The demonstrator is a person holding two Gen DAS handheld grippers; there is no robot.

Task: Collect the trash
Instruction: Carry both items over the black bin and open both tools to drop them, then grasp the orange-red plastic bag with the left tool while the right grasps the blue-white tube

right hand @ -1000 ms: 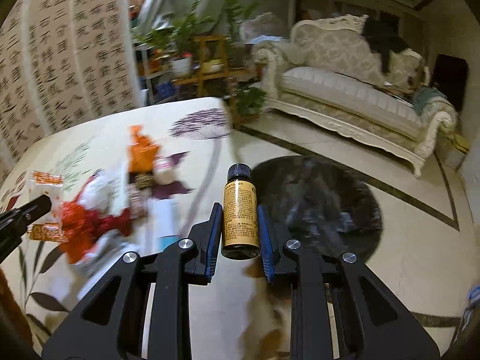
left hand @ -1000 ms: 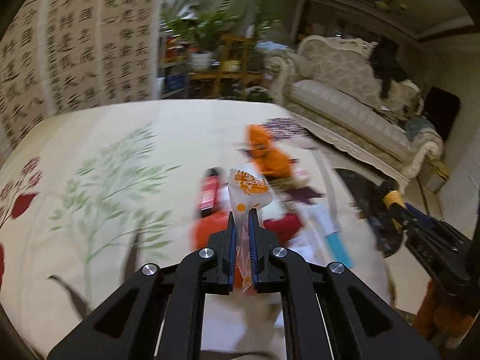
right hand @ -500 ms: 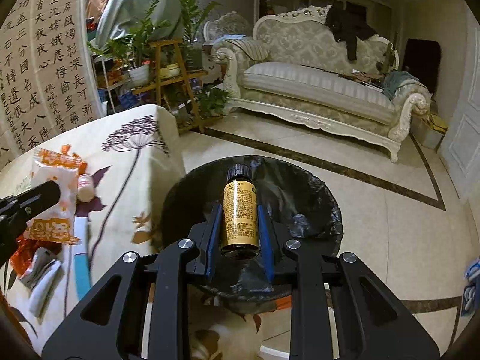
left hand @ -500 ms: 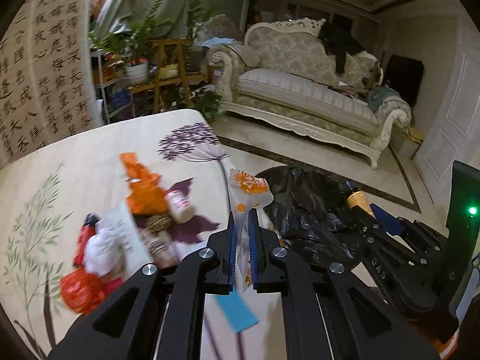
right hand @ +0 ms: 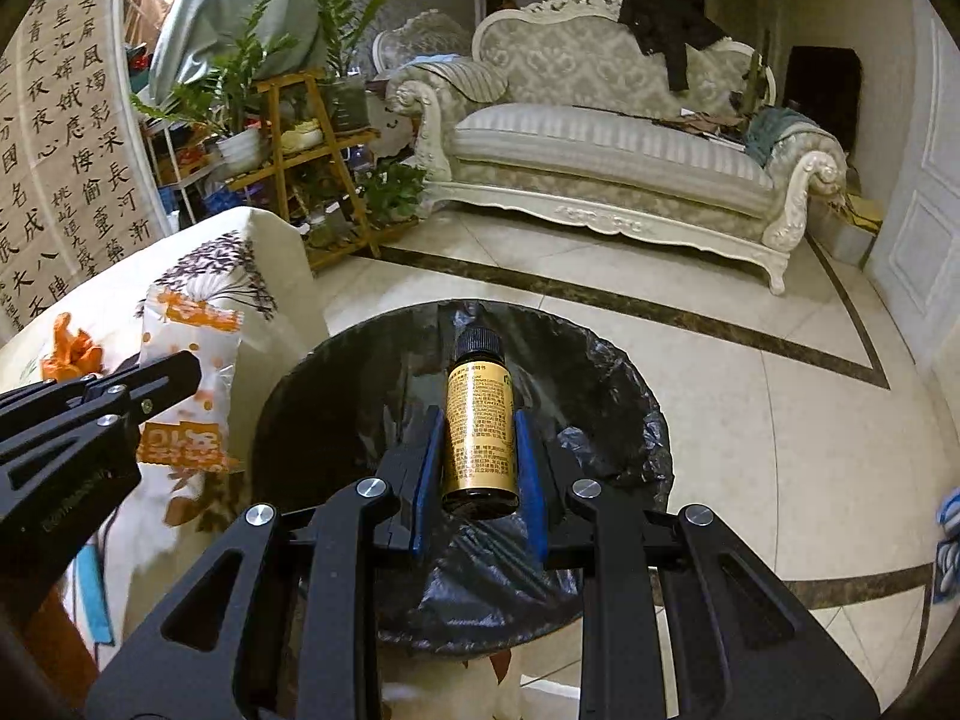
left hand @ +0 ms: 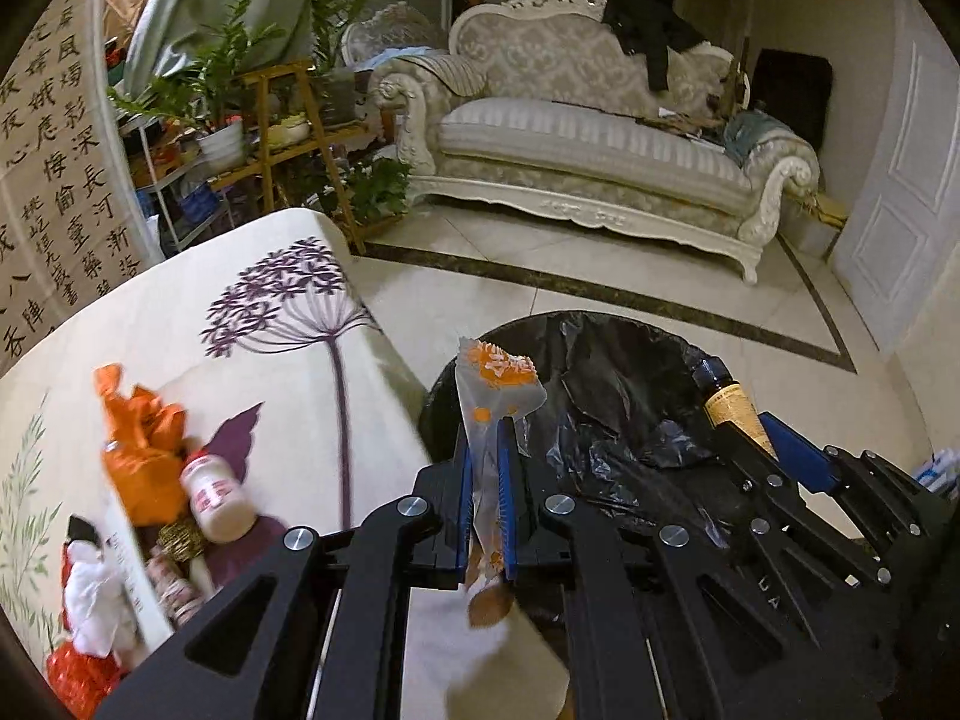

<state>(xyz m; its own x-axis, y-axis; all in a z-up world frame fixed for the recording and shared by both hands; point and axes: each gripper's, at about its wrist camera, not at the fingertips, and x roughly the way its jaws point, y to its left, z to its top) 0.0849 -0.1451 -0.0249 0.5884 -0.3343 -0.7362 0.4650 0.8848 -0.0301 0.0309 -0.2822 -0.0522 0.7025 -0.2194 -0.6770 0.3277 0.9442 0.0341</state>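
My left gripper is shut on a clear snack wrapper with orange print; it hangs at the near left rim of a black-lined trash bin. My right gripper is shut on a small brown bottle with a gold label and black cap, held over the open bin. The left wrist view catches that bottle at the right, above the bin liner. From the right wrist camera, the wrapper and the left gripper's fingers sit at the left, beside the table corner.
More trash lies on the flower-print tablecloth: an orange bag, a small white bottle, white and red wrappers. Behind are a cream sofa, a plant shelf, tiled floor and a white door.
Both grippers have swung right, off the table and over the bin, a little lower. The trash pile has slid to the left of the views. Wrapper and bottle stay gripped.
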